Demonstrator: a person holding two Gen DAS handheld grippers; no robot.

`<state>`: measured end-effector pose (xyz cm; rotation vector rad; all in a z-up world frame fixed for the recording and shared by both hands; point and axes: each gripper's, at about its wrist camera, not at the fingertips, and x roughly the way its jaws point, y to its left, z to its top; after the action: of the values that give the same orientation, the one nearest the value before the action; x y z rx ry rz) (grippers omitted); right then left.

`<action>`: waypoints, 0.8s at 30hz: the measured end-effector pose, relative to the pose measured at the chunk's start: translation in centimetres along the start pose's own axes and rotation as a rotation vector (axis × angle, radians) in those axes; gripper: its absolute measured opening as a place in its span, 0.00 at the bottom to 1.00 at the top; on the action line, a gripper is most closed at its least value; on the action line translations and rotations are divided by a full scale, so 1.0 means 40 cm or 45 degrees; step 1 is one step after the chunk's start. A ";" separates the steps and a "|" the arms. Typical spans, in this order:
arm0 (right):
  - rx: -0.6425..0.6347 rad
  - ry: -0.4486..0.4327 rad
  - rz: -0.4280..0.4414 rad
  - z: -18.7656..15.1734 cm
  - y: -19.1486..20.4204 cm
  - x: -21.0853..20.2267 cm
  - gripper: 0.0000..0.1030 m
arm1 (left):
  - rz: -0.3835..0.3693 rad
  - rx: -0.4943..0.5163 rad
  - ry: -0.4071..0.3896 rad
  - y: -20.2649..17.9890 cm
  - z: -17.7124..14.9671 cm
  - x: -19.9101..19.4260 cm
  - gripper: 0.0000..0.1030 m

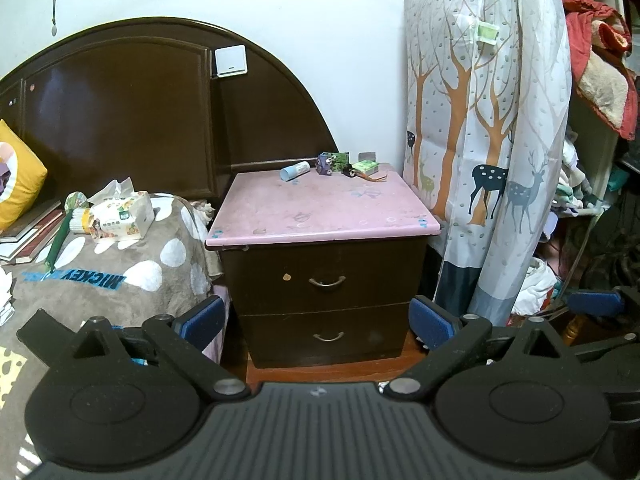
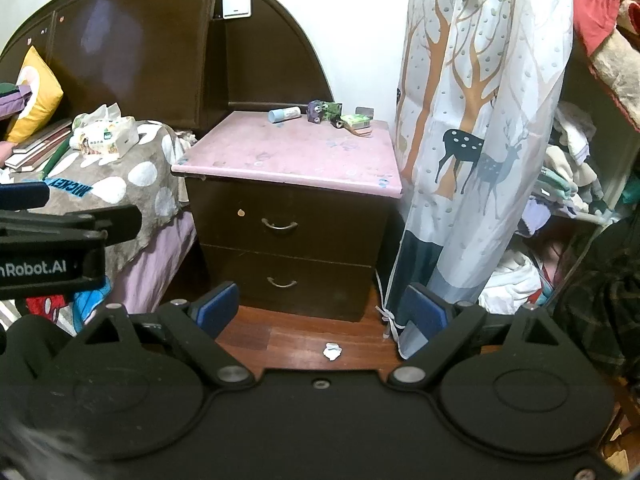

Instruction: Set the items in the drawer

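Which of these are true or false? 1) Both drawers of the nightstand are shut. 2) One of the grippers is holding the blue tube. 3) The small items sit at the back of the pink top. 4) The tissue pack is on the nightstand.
1) Both drawers, the top drawer and the bottom drawer, are shut. True.
2) False: the left gripper and the right gripper are open and empty; the blue tube lies on the pink top.
3) True.
4) False: the tissue pack lies on the bed.

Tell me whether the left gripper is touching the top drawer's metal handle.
Apart. In the left wrist view the open left gripper sits well short of the top drawer's metal handle.
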<state>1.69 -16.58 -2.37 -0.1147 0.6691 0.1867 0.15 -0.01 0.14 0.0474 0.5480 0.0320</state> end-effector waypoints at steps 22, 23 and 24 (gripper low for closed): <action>0.016 0.026 0.026 0.014 -0.018 0.044 0.89 | 0.023 0.026 0.023 -0.006 -0.004 0.041 0.96; 0.014 0.029 0.026 0.015 -0.019 0.050 0.89 | 0.027 0.028 0.024 -0.005 -0.004 0.046 0.96; 0.014 0.033 0.025 0.016 -0.021 0.058 0.89 | 0.027 0.028 0.026 -0.005 -0.003 0.053 0.96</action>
<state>4.03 -16.97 -3.27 -0.1001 0.6972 0.2009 1.89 -0.10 -1.06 0.0748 0.5687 0.0473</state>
